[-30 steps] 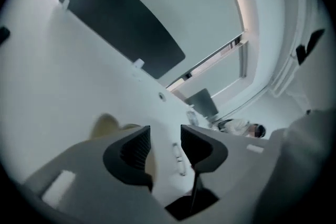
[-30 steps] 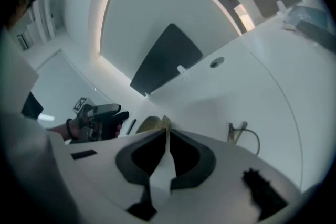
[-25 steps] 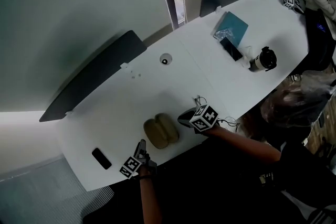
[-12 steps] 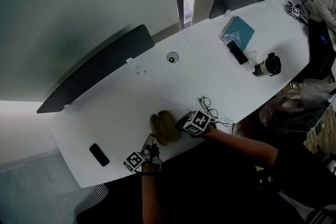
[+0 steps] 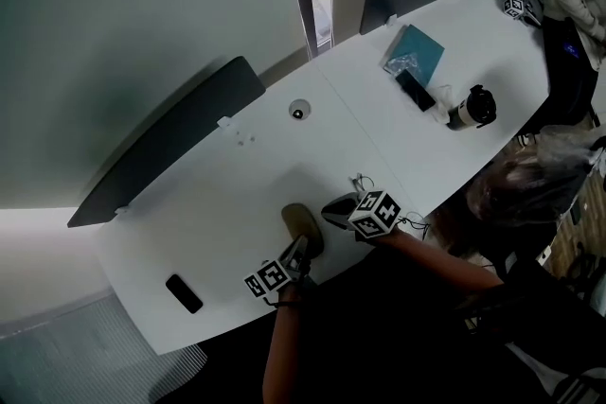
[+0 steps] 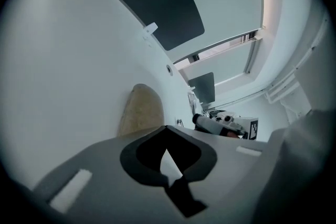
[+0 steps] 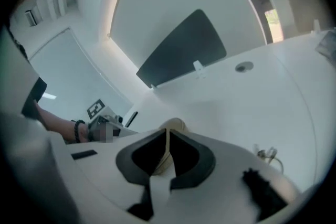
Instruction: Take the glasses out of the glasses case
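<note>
My right tool (image 7: 167,134) clamps the right edge of the glasses case (image 5: 301,220); my left tool (image 6: 166,128), closed and empty, sits at its near end.

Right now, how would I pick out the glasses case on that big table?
Start at the long white table and follow its near edge to where the left gripper and right gripper face each other. The glasses case lies between them: a rounded oval shell, the only tan thing there, unlike the flat black slab further left.

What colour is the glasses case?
Tan glasses case; the left gripper view shows it best.
</note>
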Motion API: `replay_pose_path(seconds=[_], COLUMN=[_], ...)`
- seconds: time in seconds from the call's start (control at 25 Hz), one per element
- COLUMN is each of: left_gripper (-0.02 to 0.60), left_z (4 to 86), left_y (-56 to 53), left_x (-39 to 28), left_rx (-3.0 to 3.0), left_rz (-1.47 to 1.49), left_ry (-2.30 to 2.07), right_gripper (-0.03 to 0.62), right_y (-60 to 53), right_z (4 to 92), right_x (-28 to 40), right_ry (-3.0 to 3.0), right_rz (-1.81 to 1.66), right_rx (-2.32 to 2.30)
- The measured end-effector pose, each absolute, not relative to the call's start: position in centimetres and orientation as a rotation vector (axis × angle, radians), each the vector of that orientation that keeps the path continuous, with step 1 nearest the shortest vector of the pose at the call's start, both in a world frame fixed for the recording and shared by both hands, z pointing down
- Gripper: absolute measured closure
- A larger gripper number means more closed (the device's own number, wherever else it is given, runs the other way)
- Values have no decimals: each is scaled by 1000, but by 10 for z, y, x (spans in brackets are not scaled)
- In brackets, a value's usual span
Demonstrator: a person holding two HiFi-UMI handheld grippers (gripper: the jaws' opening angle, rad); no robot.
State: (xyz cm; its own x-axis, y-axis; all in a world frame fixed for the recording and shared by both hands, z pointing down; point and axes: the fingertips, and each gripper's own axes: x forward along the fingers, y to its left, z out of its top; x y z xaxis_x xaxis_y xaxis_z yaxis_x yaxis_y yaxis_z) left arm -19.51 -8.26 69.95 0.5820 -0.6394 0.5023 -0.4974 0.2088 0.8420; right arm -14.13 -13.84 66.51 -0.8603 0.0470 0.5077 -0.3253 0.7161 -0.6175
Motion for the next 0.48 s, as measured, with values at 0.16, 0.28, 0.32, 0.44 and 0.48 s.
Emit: replay_pose_path(seconds=[0.16, 0.28, 0.32, 0.44, 0.48], left_gripper=[574, 572, 572, 572, 572], left_z=[697, 683, 671, 625, 613], left_y=[-85, -85, -86, -85, -82], left_x=[-193, -197, -197, -187, -180], left_rx=[1501, 1608, 1671, 1931, 2028], left_rz=[-111, -127, -150, -139, -95], left_ry=[-1058, -1113, -1127, -1143, -1146], right_gripper=[572, 581, 583, 583, 583], right_y=[-150, -143, -140, -133, -130], right_z=[629, 606, 601, 587, 585], right_x=[-105, -75, -65, -46, -43], right_ry=[-2590, -2688, -2713, -2770, -2777], right_rz=[877, 639, 579, 532, 527], right_rx=[305, 331, 345, 361, 352])
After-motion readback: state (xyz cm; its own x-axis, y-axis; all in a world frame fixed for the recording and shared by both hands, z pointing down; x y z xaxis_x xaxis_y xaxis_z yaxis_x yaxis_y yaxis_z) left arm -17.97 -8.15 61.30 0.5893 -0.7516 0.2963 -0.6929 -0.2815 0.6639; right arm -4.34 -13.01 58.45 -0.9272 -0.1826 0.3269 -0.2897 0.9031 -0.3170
